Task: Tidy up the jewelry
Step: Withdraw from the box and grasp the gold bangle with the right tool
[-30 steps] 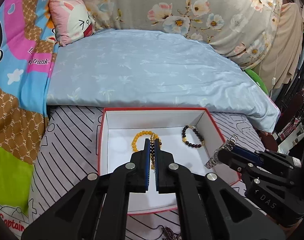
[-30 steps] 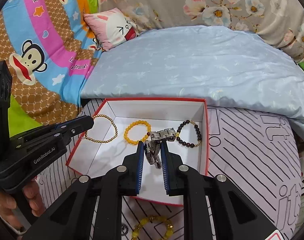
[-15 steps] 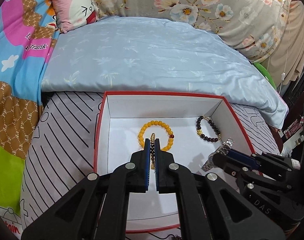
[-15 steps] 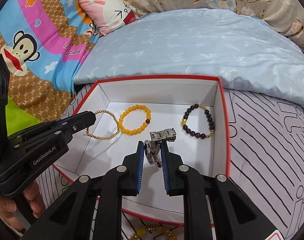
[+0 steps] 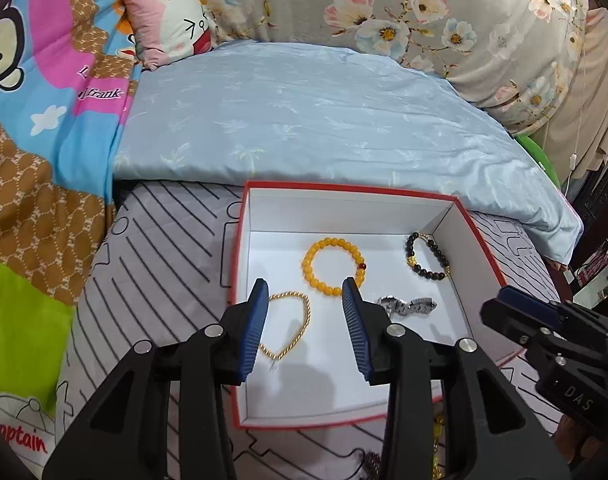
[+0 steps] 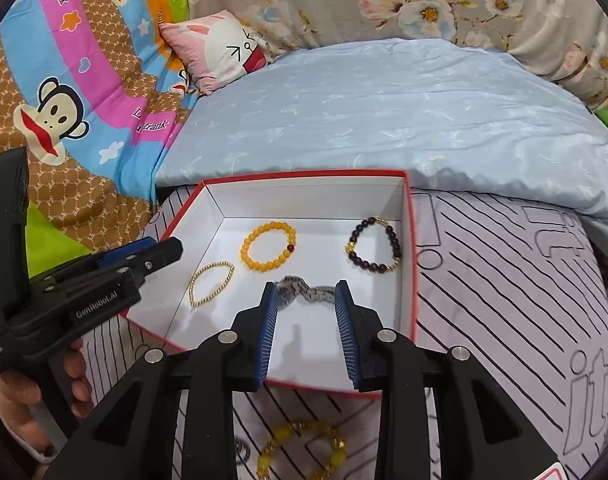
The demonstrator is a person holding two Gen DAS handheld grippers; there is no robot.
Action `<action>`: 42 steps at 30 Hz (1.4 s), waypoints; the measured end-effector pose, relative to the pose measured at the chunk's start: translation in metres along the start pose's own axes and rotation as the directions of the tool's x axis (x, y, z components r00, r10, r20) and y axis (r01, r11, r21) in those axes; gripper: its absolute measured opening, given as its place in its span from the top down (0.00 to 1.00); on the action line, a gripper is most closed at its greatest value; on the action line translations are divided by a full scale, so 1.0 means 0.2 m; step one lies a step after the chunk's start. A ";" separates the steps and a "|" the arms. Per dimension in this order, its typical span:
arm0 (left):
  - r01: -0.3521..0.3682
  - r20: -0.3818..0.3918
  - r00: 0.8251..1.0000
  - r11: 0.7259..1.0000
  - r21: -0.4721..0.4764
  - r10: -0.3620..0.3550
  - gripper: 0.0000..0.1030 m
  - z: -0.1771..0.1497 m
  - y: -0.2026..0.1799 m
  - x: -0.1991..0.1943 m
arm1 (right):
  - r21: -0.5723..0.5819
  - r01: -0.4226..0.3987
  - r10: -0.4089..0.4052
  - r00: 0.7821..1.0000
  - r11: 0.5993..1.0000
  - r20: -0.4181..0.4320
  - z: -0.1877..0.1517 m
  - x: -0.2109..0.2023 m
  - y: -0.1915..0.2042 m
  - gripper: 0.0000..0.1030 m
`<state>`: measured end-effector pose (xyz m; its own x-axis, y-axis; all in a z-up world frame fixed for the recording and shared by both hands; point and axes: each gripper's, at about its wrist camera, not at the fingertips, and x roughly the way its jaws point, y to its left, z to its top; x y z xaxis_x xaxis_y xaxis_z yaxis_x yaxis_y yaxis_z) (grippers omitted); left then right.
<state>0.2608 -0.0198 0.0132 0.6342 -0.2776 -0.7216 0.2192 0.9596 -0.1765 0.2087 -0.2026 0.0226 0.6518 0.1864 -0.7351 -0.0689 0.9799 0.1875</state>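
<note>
Left tongs (image 5: 306,332) opening, pads clear of the gold bead chain bracelet (image 5: 289,330) lying loose between them on the box floor. Right tongs (image 6: 306,334) opening too, silver metal watch band (image 6: 304,292) released just past the tips. Nearby in the red-edged white box (image 6: 304,190): yellow bead bracelet (image 6: 268,250), dark bead bracelet (image 6: 374,250). Outside, on the striped bed sheet (image 6: 504,300): amber bracelet (image 6: 304,454) waiting. Risks: snagging a chain on ribbed pads when lifting away; nudging the light box on soft bedding, tangling pieces.
</note>
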 end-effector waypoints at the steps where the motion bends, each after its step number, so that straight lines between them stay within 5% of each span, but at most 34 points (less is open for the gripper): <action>1: 0.000 0.000 1.000 1.000 -0.005 0.000 0.63 -0.01 0.01 -0.02 | -0.001 0.002 -0.002 1.000 1.000 0.004 -0.02 -0.03 0.00 0.71; 20: 0.012 -0.060 0.998 1.000 0.003 -0.012 0.58 -0.42 -0.02 -0.36 | 0.022 0.075 -0.074 0.997 0.997 -0.031 -0.49 -0.39 0.00 0.71; 42: 0.079 -0.216 0.974 0.996 0.046 -0.068 0.58 -0.86 -0.12 -0.51 | 0.034 0.040 -0.035 0.990 0.999 -0.138 -0.82 -0.41 0.09 0.71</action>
<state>0.0629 -0.0070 -0.0231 0.4427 -0.3253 -0.8356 0.3030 0.9313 -0.2020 0.0293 -0.1895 -0.0210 0.5435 0.1601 -0.8240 -0.0173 0.9836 0.1797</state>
